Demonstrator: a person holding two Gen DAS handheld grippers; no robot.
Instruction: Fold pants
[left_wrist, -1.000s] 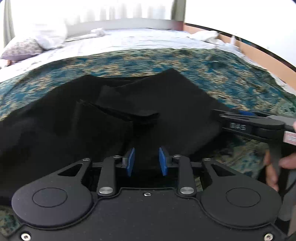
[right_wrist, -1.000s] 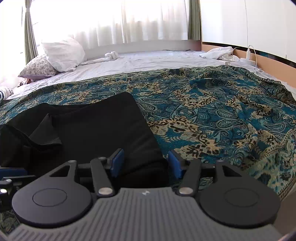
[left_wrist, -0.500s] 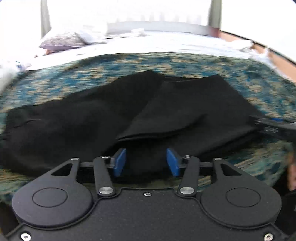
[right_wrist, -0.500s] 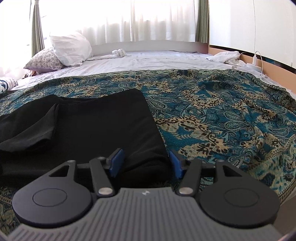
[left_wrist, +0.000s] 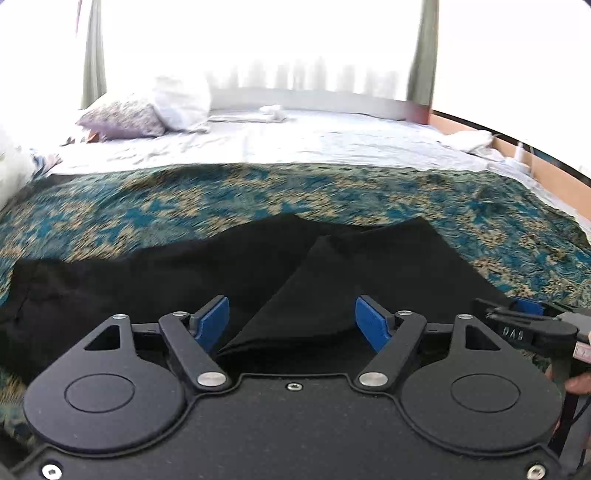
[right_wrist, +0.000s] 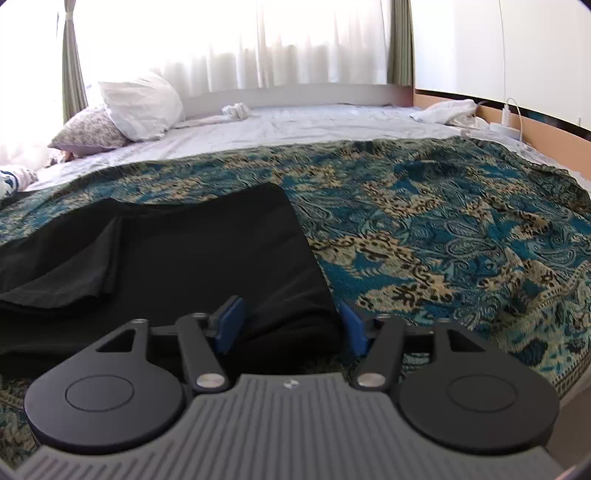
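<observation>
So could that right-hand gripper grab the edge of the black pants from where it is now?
Probably yes. The right gripper is open, with the near edge of the black pants bunched between its fingers on the patterned blanket, and nothing blocks it.

So I'm looking across a big bed (right_wrist: 332, 125) with a white sheet, teal paisley bedspread (right_wrist: 443, 229) over the near half. Two pillows (right_wrist: 140, 107) sit upper left, one white, one patterned. Bright window with sheer curtains (right_wrist: 258, 44) fills the top, totally blown out. White wall (right_wrist: 517, 55) upper right, with a charger cable (right_wrist: 511, 110) below it.
</observation>
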